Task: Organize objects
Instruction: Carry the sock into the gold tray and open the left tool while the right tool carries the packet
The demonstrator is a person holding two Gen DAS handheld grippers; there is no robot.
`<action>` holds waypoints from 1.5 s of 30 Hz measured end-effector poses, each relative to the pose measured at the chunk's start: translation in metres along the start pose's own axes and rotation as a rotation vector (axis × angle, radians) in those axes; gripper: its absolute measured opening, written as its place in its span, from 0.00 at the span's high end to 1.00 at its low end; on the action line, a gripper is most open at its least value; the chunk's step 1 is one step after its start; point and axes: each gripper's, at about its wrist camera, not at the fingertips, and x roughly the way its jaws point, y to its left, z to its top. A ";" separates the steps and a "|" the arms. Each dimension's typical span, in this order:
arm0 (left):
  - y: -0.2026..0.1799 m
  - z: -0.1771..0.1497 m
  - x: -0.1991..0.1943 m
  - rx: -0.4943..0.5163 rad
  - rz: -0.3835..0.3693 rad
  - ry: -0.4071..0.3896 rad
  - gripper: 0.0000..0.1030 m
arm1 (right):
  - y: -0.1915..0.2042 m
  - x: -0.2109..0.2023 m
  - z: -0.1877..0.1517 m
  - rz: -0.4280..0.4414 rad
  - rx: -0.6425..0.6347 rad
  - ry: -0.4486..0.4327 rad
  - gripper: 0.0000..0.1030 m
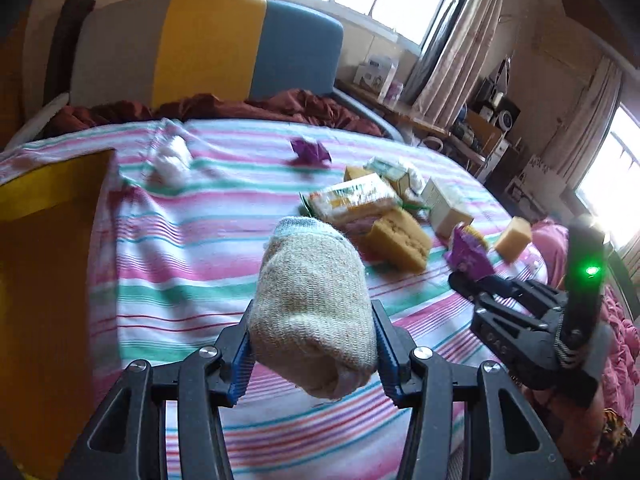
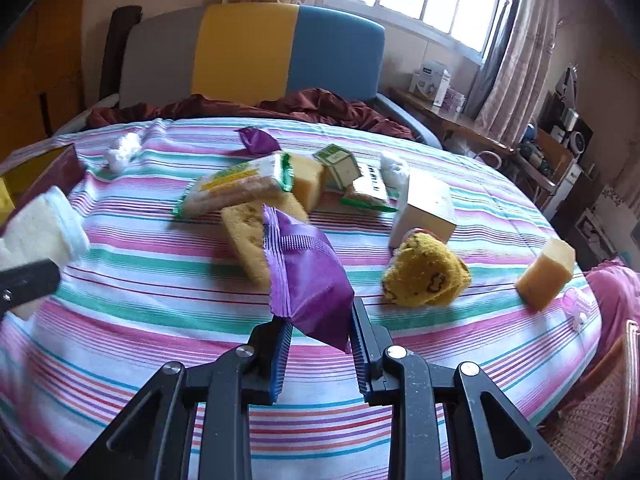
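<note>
The left gripper (image 1: 314,354) was clenched on a rolled beige knitted sock (image 1: 312,300), whose long axis ran forward between the fingers; the open yellow-lined cardboard box (image 1: 52,188) lay ahead to its left, nearer this hand than the other. The right gripper (image 2: 318,350) pinched a purple foil snack packet (image 2: 306,276), above the striped bedsheet (image 2: 140,300); the box sat far to its left.

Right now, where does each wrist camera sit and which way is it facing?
Left wrist: on the left gripper, aimed down across the striped bed toward the headboard; its jaws clamp a beige sock; the right gripper shows.
Right wrist: on the right gripper, same heading; its jaws pinch a purple packet.
Shared: bed, sponge, headboard.
</note>
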 end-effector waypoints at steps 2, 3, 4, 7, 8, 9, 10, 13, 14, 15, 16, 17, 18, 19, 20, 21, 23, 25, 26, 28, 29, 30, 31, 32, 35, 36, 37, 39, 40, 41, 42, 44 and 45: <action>0.006 0.002 -0.015 0.000 0.010 -0.028 0.50 | 0.005 -0.005 0.001 0.009 -0.010 -0.006 0.73; 0.010 0.002 -0.021 -0.005 0.013 -0.038 0.50 | 0.008 -0.007 0.003 0.011 -0.017 -0.011 0.73; 0.015 0.002 -0.027 -0.014 0.016 -0.048 0.50 | 0.012 -0.010 0.004 0.015 -0.026 -0.015 0.73; 0.033 0.002 -0.042 -0.041 0.047 -0.065 0.50 | 0.021 -0.015 0.007 0.032 -0.035 -0.021 0.73; 0.041 0.002 -0.047 -0.053 0.055 -0.071 0.50 | 0.023 -0.017 0.007 0.036 -0.037 -0.021 0.73; 0.048 0.001 -0.051 -0.062 0.064 -0.077 0.50 | 0.025 -0.018 0.008 0.039 -0.039 -0.023 0.73; 0.054 0.000 -0.055 -0.068 0.079 -0.083 0.50 | 0.028 -0.020 0.008 0.042 -0.043 -0.027 0.73; 0.074 -0.003 -0.066 -0.088 0.120 -0.088 0.50 | 0.036 -0.027 0.010 0.057 -0.051 -0.035 0.73; 0.082 -0.005 -0.069 -0.097 0.135 -0.086 0.50 | 0.038 -0.029 0.011 0.063 -0.053 -0.039 0.73; 0.088 -0.007 -0.072 -0.106 0.150 -0.084 0.50 | 0.040 -0.031 0.012 0.068 -0.054 -0.042 0.73; 0.096 -0.008 -0.074 -0.120 0.164 -0.084 0.50 | 0.043 -0.035 0.014 0.078 -0.055 -0.049 0.73; 0.103 -0.010 -0.076 -0.131 0.177 -0.083 0.50 | 0.046 -0.037 0.015 0.086 -0.055 -0.053 0.73; 0.110 -0.012 -0.078 -0.142 0.190 -0.082 0.50 | 0.049 -0.040 0.017 0.095 -0.054 -0.058 0.73; 0.115 -0.016 -0.081 -0.153 0.205 -0.082 0.50 | 0.053 -0.044 0.019 0.109 -0.053 -0.067 0.73; 0.122 -0.019 -0.084 -0.165 0.219 -0.080 0.50 | 0.056 -0.047 0.021 0.118 -0.054 -0.073 0.73; 0.128 -0.021 -0.087 -0.174 0.229 -0.080 0.50 | 0.058 -0.049 0.022 0.129 -0.054 -0.080 0.73; 0.140 -0.025 -0.090 -0.188 0.258 -0.076 0.50 | 0.067 -0.057 0.027 0.162 -0.051 -0.098 0.73; 0.150 -0.029 -0.093 -0.200 0.285 -0.070 0.50 | 0.076 -0.065 0.032 0.200 -0.049 -0.116 0.73; 0.157 -0.031 -0.096 -0.207 0.299 -0.068 0.50 | 0.082 -0.068 0.034 0.217 -0.050 -0.125 0.73; 0.167 -0.032 -0.097 -0.217 0.325 -0.051 0.50 | 0.096 -0.075 0.038 0.254 -0.060 -0.138 0.73; 0.174 -0.034 -0.099 -0.230 0.336 -0.050 0.50 | 0.102 -0.077 0.039 0.272 -0.063 -0.143 0.73; 0.180 -0.036 -0.101 -0.241 0.347 -0.047 0.50 | 0.111 -0.081 0.041 0.300 -0.067 -0.150 0.73; 0.186 -0.037 -0.101 -0.254 0.357 -0.038 0.50 | 0.119 -0.082 0.043 0.319 -0.071 -0.151 0.73; 0.194 -0.039 -0.103 -0.274 0.364 -0.030 0.50 | 0.125 -0.084 0.045 0.334 -0.076 -0.151 0.73; 0.212 -0.040 -0.105 -0.324 0.389 -0.008 0.50 | 0.149 -0.089 0.048 0.392 -0.089 -0.152 0.73; 0.216 -0.041 -0.107 -0.336 0.399 -0.007 0.50 | 0.158 -0.091 0.049 0.415 -0.095 -0.153 0.73; 0.220 -0.040 -0.108 -0.341 0.408 -0.003 0.50 | 0.166 -0.092 0.050 0.433 -0.102 -0.153 0.73; 0.225 -0.039 -0.112 -0.341 0.434 0.003 0.50 | 0.179 -0.096 0.049 0.462 -0.118 -0.155 0.73; 0.226 -0.039 -0.113 -0.341 0.452 0.005 0.50 | 0.189 -0.099 0.047 0.482 -0.132 -0.153 0.73; 0.227 -0.039 -0.115 -0.342 0.463 0.007 0.50 | 0.194 -0.099 0.047 0.492 -0.140 -0.151 0.73; 0.229 -0.039 -0.117 -0.344 0.469 0.010 0.50 | 0.198 -0.100 0.046 0.500 -0.147 -0.149 0.73; 0.231 -0.038 -0.119 -0.350 0.471 0.013 0.49 | 0.209 -0.101 0.045 0.515 -0.168 -0.145 0.73; 0.231 -0.039 -0.121 -0.353 0.475 0.018 0.49 | 0.213 -0.102 0.045 0.518 -0.176 -0.144 0.73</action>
